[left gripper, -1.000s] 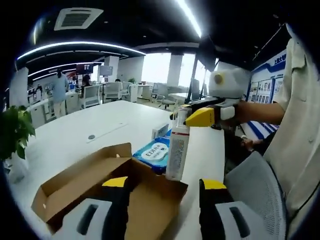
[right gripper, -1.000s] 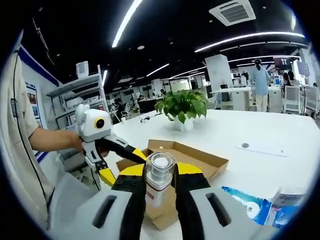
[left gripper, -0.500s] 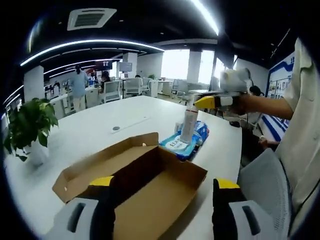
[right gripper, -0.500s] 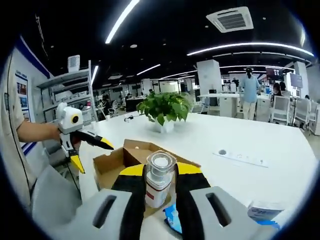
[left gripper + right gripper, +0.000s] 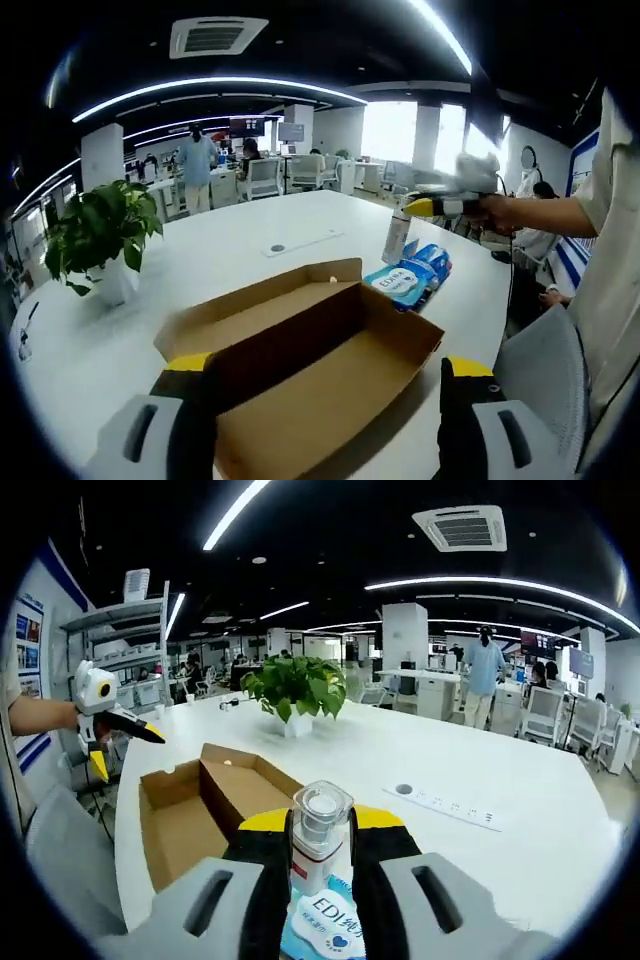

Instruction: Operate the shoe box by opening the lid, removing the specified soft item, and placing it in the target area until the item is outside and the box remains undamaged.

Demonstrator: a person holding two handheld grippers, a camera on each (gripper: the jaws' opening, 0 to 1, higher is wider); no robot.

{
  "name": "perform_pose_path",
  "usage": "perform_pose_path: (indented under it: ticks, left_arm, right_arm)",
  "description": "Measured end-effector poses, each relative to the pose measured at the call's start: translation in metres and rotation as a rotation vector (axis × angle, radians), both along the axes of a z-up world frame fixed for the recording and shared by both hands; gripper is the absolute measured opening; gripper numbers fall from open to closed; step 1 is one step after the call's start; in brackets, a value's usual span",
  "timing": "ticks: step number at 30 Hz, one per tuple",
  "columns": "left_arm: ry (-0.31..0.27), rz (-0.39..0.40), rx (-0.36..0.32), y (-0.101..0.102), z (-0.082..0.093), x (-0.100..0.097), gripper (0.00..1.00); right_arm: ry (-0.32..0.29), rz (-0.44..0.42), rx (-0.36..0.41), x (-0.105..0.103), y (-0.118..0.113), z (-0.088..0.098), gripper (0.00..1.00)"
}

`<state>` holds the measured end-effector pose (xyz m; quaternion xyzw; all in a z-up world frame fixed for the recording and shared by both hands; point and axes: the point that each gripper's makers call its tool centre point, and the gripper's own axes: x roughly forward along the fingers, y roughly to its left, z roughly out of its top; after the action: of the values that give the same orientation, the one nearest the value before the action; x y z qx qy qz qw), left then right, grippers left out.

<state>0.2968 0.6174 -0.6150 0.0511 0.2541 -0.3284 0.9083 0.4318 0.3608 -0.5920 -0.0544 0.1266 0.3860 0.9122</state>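
Right gripper view: right gripper [image 5: 320,830] pinches the bottle [image 5: 318,845] upright above the wipes [image 5: 325,920]; left gripper [image 5: 325,385] spread.

Each claw [image 5: 325,420] has grey fingers [image 5: 255,880] tipped yellow over black; the person's sleeve [image 5: 610,190] is beige.

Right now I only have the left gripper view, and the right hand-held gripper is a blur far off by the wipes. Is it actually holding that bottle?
Observer: Yes. In the right gripper view, the right hand-held gripper is shut on the bottle, with a jaw on each side below its clear cap.
Operator: Where is the bottle relative to the wipes?
Observer: The blue and white wipes pack lies just under the bottle's base. I cannot tell whether they touch.
Operator: And my left one, is it near the box?
Observer: The left hand-held gripper hangs open past the far end of the shoe box, apart from the cardboard.
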Motion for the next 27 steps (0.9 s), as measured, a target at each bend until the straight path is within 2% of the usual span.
perform_pose_path:
  ticks: [3, 17, 27]
  left_arm:
    - [-0.002, 0.03, 0.002, 0.009, 0.0, -0.001, 1.0]
    - [0.034, 0.107, 0.021, 0.036, -0.012, -0.018, 1.0]
    - [0.07, 0.147, 0.042, 0.048, -0.025, -0.028, 0.98]
  right_arm:
    - [-0.008, -0.011, -0.021, 0.012, -0.002, -0.006, 0.19]
    - [-0.013, -0.049, -0.1, 0.053, -0.013, -0.044, 0.19]
    - [0.006, -0.053, -0.166, 0.061, -0.023, -0.074, 0.19]
